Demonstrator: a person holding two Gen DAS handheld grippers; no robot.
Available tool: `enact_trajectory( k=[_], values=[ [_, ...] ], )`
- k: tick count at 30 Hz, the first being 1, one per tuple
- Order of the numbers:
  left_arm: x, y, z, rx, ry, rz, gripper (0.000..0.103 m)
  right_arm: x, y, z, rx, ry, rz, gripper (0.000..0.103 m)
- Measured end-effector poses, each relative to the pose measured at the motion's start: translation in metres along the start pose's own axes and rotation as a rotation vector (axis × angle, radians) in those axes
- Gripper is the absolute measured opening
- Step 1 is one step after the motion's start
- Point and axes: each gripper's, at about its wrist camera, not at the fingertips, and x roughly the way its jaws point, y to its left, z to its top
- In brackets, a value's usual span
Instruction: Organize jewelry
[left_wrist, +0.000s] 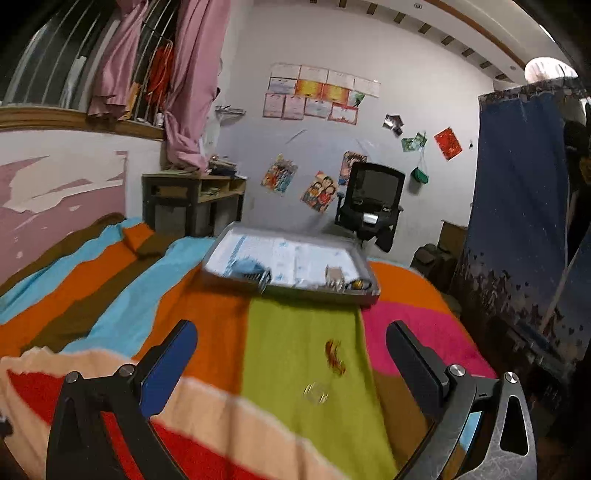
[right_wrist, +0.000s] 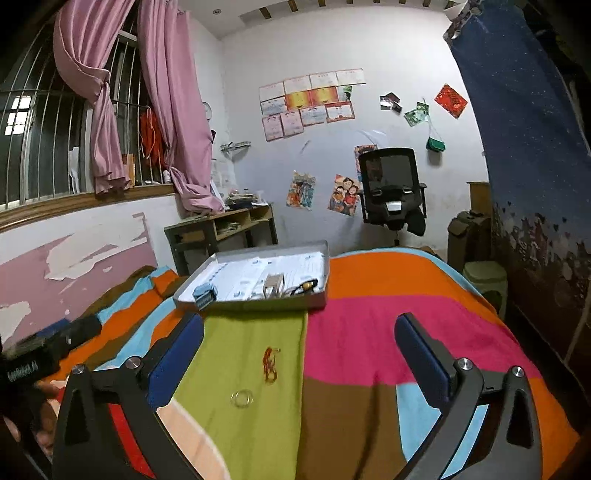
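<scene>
Two loose pieces of jewelry are lying on the green stripe of the striped blanket: one red-orange bracelet and, just nearer the cameras, one clear ring-shaped bangle, the two near each other but apart; one grey tray is sitting beyond them on the bed, and inside it are showing one blue toothed clip at the left, one pale boxy item in the middle and one dark-and-gold piece at the right, too small to name more closely; the left gripper is hovering above the blanket with its fingers spread wide and nothing between them, the bracelet and bangle showing between the two pads, motion-blurred; the right gripper is likewise hanging over the bed, fingers wide apart and empty, framing the same two pieces; a black device is showing at the far left edge of the right wrist view; behind the bed are standing one wooden desk, pink curtains over a barred window, one black office chair and a blue hanging cloth; nothing is lying between either gripper and the jewelry.
</scene>
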Motion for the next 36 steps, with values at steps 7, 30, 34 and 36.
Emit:
enact_trajectory(
  k=[7, 30, 34, 36],
  values=[
    [-0.03, 0.016, -0.022, -0.013, 0.028, 0.046, 0.103, -0.031, 0.008, -0.022, -0.014, 0.037, -0.019, 0.102],
    [-0.041, 0.014, -0.043, 0.032, 0.091, 0.095, 0.103, -0.041, 0.01, -0.044, -0.011, 0.121, -0.03, 0.102],
    [-0.039, 0.014, -0.041, 0.025, 0.09, 0.099, 0.103, -0.039, 0.01, -0.043, -0.012, 0.121, -0.024, 0.102],
    [-0.036, 0.015, -0.039, 0.018, 0.094, 0.102, 0.103, -0.036, 0.011, -0.04, -0.017, 0.119, -0.021, 0.102]
  ],
)
